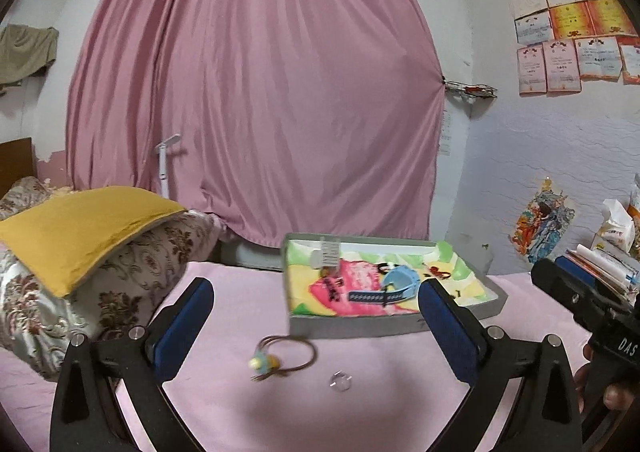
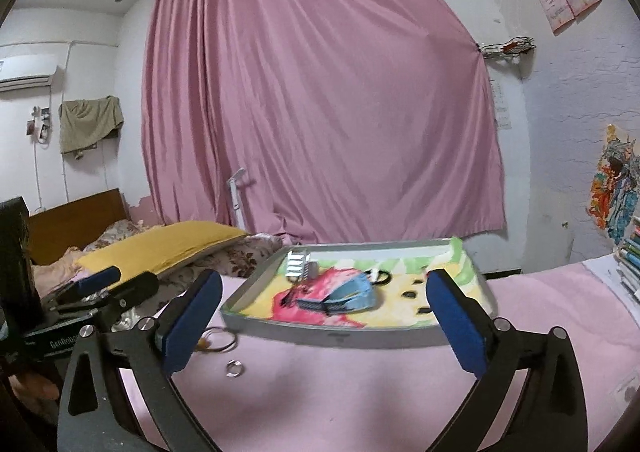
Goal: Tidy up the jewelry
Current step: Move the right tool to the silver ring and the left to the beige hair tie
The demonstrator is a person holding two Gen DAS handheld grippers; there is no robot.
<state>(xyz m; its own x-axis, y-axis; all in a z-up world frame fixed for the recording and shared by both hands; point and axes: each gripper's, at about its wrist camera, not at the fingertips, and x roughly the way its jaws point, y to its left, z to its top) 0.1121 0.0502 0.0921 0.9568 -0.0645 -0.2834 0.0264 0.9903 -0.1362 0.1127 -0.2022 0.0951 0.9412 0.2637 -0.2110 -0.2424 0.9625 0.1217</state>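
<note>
**Op:** Both claws spread wide, nothing between the pads. Left gripper (image 1: 316, 328) and right gripper (image 2: 324, 322) hover over the pink bedspread (image 1: 360, 412), facing the grey tray (image 1: 360, 326).

**Obs:** Where are the loose pieces?

**Op:** In the left view, the hair tie (image 1: 286, 356) with its small charm lies at 6 o'clock of the tray, just outside its near wall. The clear ring (image 1: 340, 380) sits at 4 o'clock of the tie, near it but apart. The tray already holds a blue watch (image 1: 400, 284), a patterned band (image 1: 374, 296) and a hair comb (image 1: 329, 254).

**Obs:** Step?

**Op:** I judge we're between picks, two items left out. Next move calls for dropping low over the tie and closing on its cord. The ring looks thin and flat, harder to pinch
</note>
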